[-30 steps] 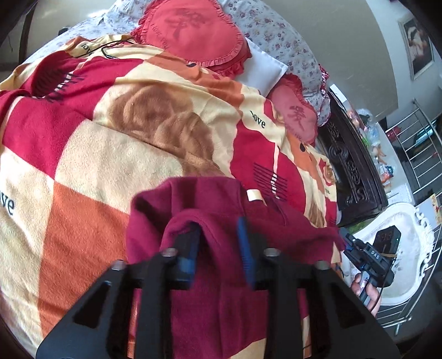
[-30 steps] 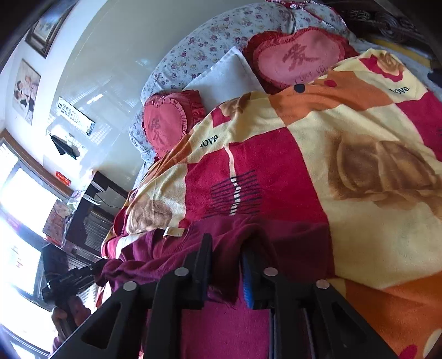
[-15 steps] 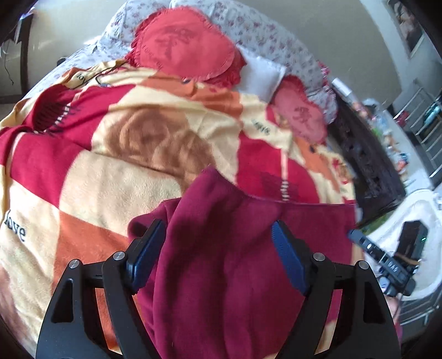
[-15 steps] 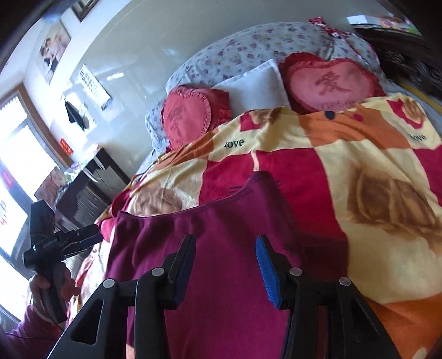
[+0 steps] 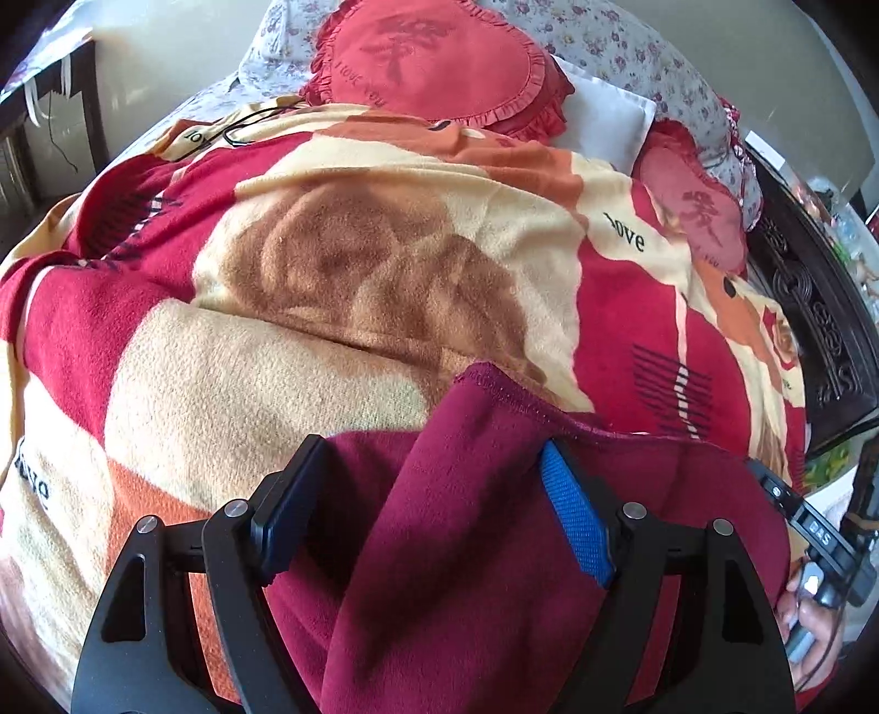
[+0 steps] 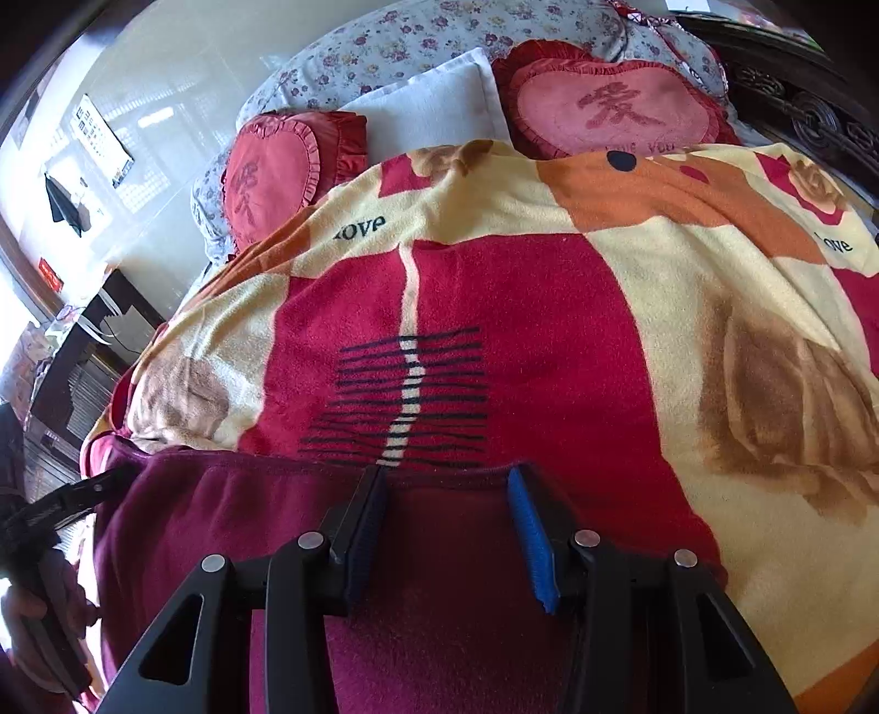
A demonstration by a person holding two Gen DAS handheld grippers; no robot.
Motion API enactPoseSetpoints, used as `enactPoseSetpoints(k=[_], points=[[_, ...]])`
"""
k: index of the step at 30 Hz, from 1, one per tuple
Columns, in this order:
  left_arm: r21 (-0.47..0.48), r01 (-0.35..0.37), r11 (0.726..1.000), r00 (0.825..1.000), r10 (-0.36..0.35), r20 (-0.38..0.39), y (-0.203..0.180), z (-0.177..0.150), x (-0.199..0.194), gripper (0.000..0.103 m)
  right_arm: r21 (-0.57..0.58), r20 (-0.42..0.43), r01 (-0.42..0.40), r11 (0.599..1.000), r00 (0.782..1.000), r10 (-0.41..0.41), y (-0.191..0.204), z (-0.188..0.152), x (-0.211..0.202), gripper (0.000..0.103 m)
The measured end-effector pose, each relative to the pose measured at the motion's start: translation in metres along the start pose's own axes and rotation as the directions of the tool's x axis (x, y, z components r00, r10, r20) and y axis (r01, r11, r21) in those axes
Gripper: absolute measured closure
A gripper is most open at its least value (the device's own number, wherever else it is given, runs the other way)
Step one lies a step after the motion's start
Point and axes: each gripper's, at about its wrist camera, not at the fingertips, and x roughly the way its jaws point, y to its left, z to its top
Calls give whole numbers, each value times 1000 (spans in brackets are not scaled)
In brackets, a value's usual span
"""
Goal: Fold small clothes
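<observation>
Here the maroon garment [image 5: 494,549] lies on the near part of the patterned blanket [image 5: 274,384], its stitched hem turned toward the far side, where the pillows are. In the left wrist view a fold of it humps up between the fingers of the left gripper [image 5: 434,511], whose jaws stand wide apart and press on nothing; the cloth only brushes the blue pad on the right. In the right wrist view the right gripper [image 6: 448,527] sits with its fingertips at the far hem, jaws parted to a moderate gap, with cloth below them but not pinched.

Judging by this, a fold has just been laid down and let go. To do the step well, both grippers should lift clear straight up so the pads do not drag the fleece back, and the raised hump at the left wants flattening before the next fold. The far hem looks fairly straight on the right side; the next grip should take matching corners so the edges line up. The soft blanket may bunch beneath, so the moves should be light.

Counting: one garment, two grippers, one blanket, two red heart cushions [image 6: 274,170], one white pillow [image 6: 434,104], and one floral pillow [image 6: 417,38] behind them.
</observation>
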Motion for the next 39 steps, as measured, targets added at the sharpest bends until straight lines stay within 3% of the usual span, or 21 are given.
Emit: enactPoseSetpoints(k=[7,14,18,23,27,34,39], points=[[57,-39,998,997,36,62,-3,-22,-33,24,-31,62,-19,999,998,21,9,-32,-73,59],[109,-46,993,995,36,93,-9,-47,-59,24,-87,48,-12,996,999,17,19,-83,-112,59],[125,-55,991,993,42,107,-12,-56,-68,24,-110,48,15,994,999,-10,20,-105,-118,59],[133,-56,989,994,43,96,-12,-69,-76,24,-200,8,150,968,988,-152,15,-121,-93,59],[143,-66,988,994,53,95,-10,-81,-83,24,-161,17,133,978,991,-132,15,-121,-105,59],[110,-29,994,998,22,62,4,-107,-89,24,-195,57,99,976,994,-90,44,-129,-141,59],[94,-26,995,1000,25,14,16,-128,-82,24,-222,-13,43,974,999,-47,52,-148,-128,59]])
